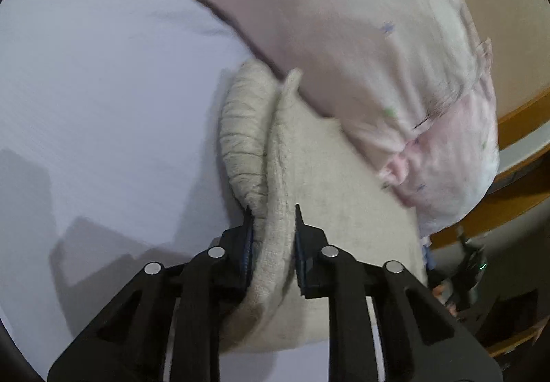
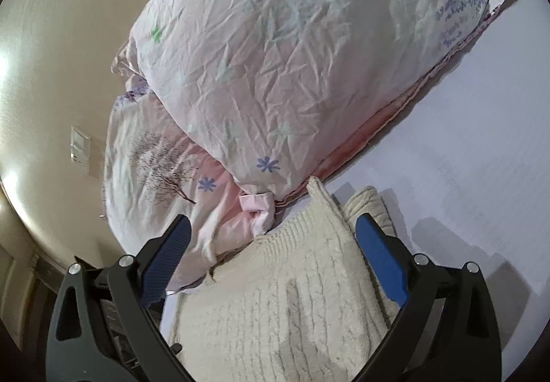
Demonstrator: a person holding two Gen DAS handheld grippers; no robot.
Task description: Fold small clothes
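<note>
A cream knitted garment lies on the white bed sheet, partly folded, with a ribbed edge rolled up on its left. My left gripper is shut on a raised fold of this garment. In the right wrist view the same cream garment lies below my right gripper, which is wide open and empty, its blue pads spread over the knit.
A large pink-and-white flowered pillow lies against the garment's far edge, also in the left wrist view. A wooden bed frame runs along the right. A beige wall with a switch plate is at left.
</note>
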